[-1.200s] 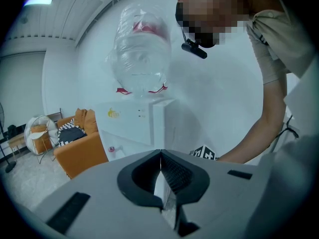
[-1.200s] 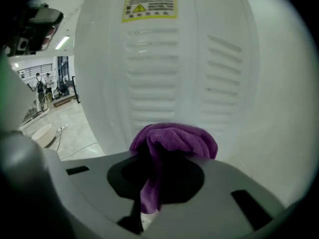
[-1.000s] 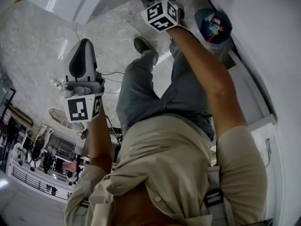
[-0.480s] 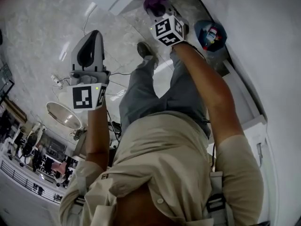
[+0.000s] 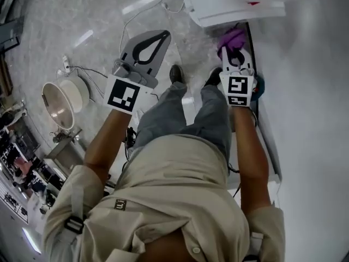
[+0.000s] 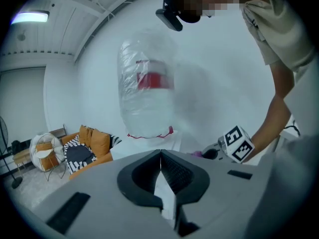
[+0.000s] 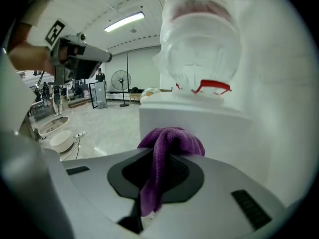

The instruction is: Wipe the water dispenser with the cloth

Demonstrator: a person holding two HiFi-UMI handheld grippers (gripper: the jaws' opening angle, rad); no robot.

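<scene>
In front of the water dispenser, the right gripper pinched the purple cloth, its bunched end poking forward — apparently so it could rub the white casing. The left gripper hung aside, fingers pressed together, empty.

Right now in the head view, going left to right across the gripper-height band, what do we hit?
white basins on the floor → left gripper, shut and empty → dark shoe → right gripper, shut on the purple cloth

water bottle blurred, water dispenser cut off at top edge
</scene>
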